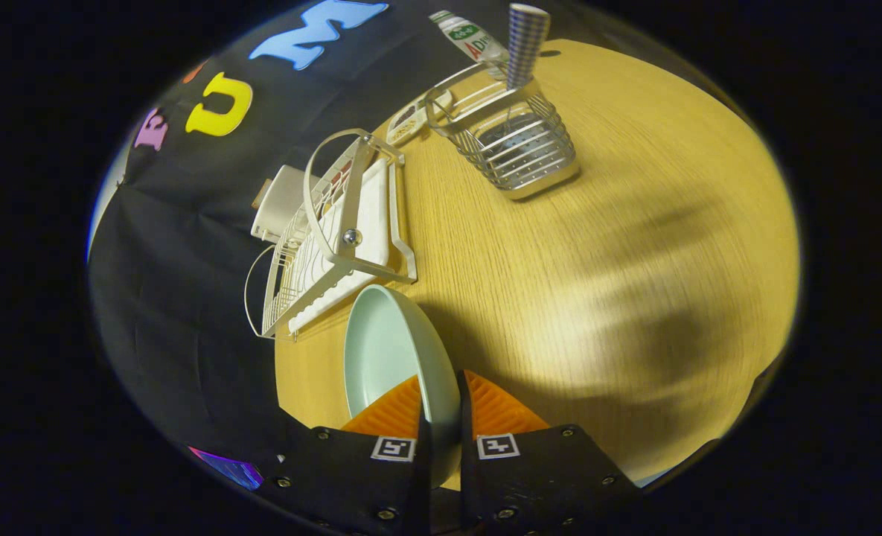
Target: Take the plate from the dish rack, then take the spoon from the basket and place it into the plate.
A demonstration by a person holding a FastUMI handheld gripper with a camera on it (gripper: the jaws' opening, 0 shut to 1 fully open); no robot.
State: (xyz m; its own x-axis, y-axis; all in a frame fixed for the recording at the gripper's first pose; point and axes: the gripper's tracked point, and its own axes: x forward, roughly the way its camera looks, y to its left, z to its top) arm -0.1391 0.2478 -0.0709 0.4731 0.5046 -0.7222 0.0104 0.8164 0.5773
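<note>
Fingers: gripper [441, 406] fingers pinching the plate rim, one finger [388, 413] on the inner face, the other on the outer face, both pressing on it.
Plate: pale green plate [381, 350], held on edge between the fingers, hollow side facing the dish rack; upper rim reaches close to the rack's near corner. Cannot tell if its lower rim touches the bench.
Dish rack: white wire dish rack [336, 231] just beyond the plate, with a white drip tray under it and a looped handle on top; sits at the bench edge by the black cloth wall.
White box: small white box [280, 201] behind the rack, against the cloth.
Basket: wire basket [519, 141] further out on the bench, well apart from the rack, solid pale base.
Spoon: handle with a checked pattern [524, 41] sticks up out of the basket, likely the spoon; bowl end hidden inside.
Other items: tube with a green and red label [470, 36] lying beyond the basket; small flat packet [411, 119] between rack and basket.
Bench: light wood bench [634, 246], soft shadows across the near part.
</note>
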